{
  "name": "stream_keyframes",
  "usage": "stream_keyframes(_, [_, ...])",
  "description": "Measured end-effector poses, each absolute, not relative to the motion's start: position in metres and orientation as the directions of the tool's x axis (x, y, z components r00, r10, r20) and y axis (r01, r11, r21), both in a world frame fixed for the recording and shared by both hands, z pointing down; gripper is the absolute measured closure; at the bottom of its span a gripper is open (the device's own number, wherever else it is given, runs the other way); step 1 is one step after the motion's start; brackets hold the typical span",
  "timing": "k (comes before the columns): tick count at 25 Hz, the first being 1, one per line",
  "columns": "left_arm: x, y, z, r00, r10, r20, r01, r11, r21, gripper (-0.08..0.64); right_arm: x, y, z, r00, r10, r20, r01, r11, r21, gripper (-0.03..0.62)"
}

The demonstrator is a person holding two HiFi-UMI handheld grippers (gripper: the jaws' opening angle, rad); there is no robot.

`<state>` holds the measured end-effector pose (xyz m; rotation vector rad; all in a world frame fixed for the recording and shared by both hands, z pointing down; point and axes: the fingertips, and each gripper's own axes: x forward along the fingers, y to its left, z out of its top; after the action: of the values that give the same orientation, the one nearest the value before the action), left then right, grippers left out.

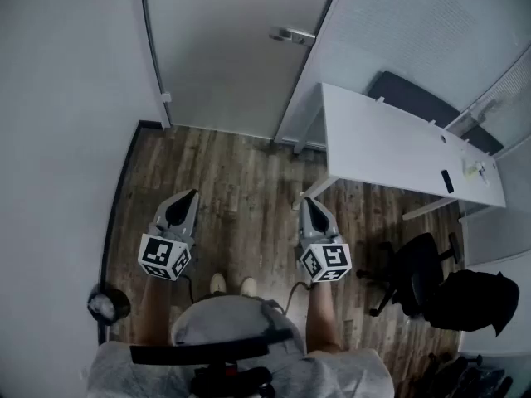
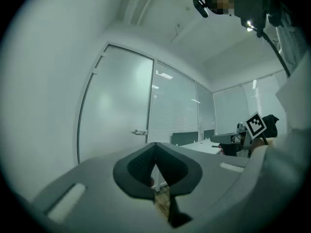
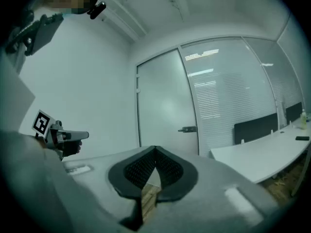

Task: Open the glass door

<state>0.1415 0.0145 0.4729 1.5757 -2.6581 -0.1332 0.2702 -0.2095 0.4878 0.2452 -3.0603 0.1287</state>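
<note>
The frosted glass door (image 1: pixel 224 48) stands closed ahead of me, its metal lever handle (image 1: pixel 292 34) at its right edge. Both grippers are held level over the wood floor, well short of the door and touching nothing. The left gripper (image 1: pixel 192 194) is shut and empty; the right gripper (image 1: pixel 304 199) beside it also has its jaws together with nothing in them. In the left gripper view the door (image 2: pixel 116 110) and handle (image 2: pixel 140 132) show beyond the closed left gripper (image 2: pixel 155 145). The right gripper view shows the door (image 3: pixel 165 106) and handle (image 3: pixel 187 129) past the closed right gripper (image 3: pixel 155 149).
A white desk (image 1: pixel 398 152) stands close on the right, a black office chair (image 1: pixel 415 272) and a dark bag (image 1: pixel 477 301) beside it. A plain wall (image 1: pixel 58 123) runs along the left, with a small dark round object (image 1: pixel 108 305) at its foot. Glass partitions (image 1: pixel 415 23) continue right of the door.
</note>
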Motion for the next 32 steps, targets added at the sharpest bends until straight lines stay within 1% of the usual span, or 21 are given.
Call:
stream_keyframes(6, [0.137,0.023,0.473,-0.476,-0.879,-0.001,-0.875,0.474,0.102,0.556,0.267,-0.198,0.487,-0.985,-0.156,0.075,-0.162,0.983,-0.085,0.591])
stream_keyframes(12, [0.129,0.033,0.474,-0.457,-0.889,-0.014,-0.885,0.454,0.102,0.557,0.264,-0.188,0.487,-0.98,-0.189,0.061,-0.195,0.976,-0.1,0.591])
stream_keyframes(16, [0.121,0.037,0.477,-0.438,-0.899,-0.014,-0.895,0.434,0.103,0.557,0.26,-0.18,0.491,-0.973,-0.219,0.071,-0.225,0.969,-0.101,0.59])
stream_keyframes(20, [0.112,0.035,0.483,-0.421,-0.907,-0.006,-0.901,0.417,0.115,0.557,0.252,-0.177,0.498,-0.972,-0.218,0.092,-0.228,0.967,-0.114,0.591])
stream_keyframes(27, [0.082,0.008,0.488,-0.4,-0.917,0.008,-0.91,0.398,0.118,0.557,0.229,-0.206,0.509,-0.959,-0.259,0.113,-0.273,0.953,-0.134,0.59])
stream_keyframes(32, [0.047,-0.025,0.49,-0.407,-0.913,0.013,-0.907,0.406,0.107,0.557,0.195,-0.247,0.517,-0.958,-0.267,0.108,-0.281,0.95,-0.138,0.591])
